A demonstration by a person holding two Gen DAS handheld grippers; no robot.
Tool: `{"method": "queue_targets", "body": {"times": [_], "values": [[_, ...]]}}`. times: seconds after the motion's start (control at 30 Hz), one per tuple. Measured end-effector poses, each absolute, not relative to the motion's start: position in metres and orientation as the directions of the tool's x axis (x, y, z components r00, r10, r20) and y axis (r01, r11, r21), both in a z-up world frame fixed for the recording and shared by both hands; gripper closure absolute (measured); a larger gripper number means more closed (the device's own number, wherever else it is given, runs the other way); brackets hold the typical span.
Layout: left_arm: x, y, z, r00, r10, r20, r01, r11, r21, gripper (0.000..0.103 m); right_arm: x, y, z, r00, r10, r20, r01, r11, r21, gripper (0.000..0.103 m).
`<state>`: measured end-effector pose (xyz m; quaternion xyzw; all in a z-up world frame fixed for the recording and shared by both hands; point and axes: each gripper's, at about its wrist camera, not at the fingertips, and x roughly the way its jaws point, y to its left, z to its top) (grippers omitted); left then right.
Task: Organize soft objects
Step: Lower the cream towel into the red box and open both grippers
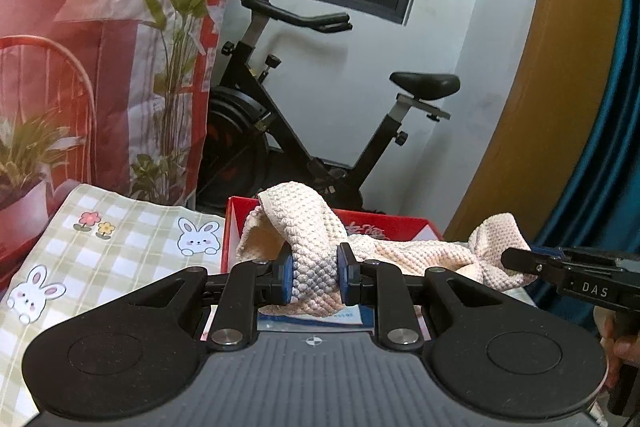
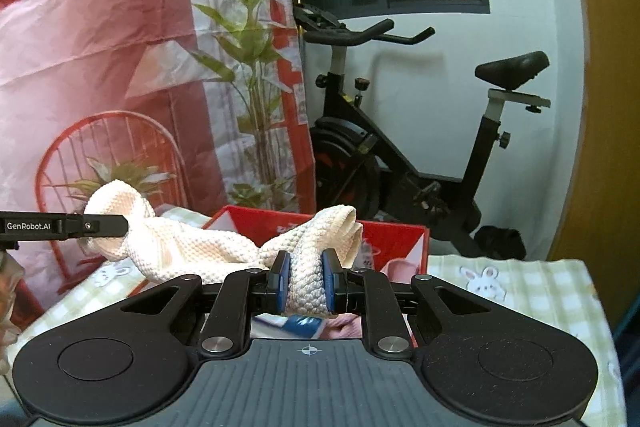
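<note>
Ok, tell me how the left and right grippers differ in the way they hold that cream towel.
The left gripper pinches a thicker bunch of the cream towel, so its jaws stand slightly wider; the right gripper squeezes a narrower, rope-like bunch. The left end loops up in a high arch above its jaws; the right end folds over in a lower loop. Both are shut on the same towel, which hangs between them above the red box.

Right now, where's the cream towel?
The cream towel is held up between both grippers, one end pinched by the left gripper, the other by the right gripper, above the open red box on the checked tablecloth.
</note>
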<state>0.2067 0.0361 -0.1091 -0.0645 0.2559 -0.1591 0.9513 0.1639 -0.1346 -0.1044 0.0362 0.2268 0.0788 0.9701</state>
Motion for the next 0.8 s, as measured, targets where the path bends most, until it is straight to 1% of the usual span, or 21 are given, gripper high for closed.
{"method": "queue_targets", "body": {"times": [0.23, 0.33, 0.6, 0.8], "values": [[0.254, 0.024, -0.12, 0.804, -0.302, -0.513, 0.249, 0.953, -0.171, 0.081, 0.22, -0.138, -0.121, 0.865, 0.124, -0.487, -0.116, 0.992, 0.047, 0.087], [0.274, 0.017, -0.125, 0.793, -0.291, -0.535, 0.251, 0.957, -0.148, 0.081, 0.243, -0.134, -0.13, 0.853, 0.105, -0.51, -0.128, 0.992, -0.009, 0.087], [0.319, 0.0, -0.15, 0.701, -0.306, -0.644, 0.314, 0.943, -0.107, 0.081, 0.295, -0.124, -0.153, 0.795, 0.11, -0.596, -0.189, 0.979, -0.071, 0.087], [0.345, -0.003, -0.164, 0.654, -0.3, -0.694, 0.322, 0.941, -0.103, 0.081, 0.324, -0.115, -0.17, 0.754, 0.099, -0.649, -0.229, 0.966, -0.118, 0.087]]}}
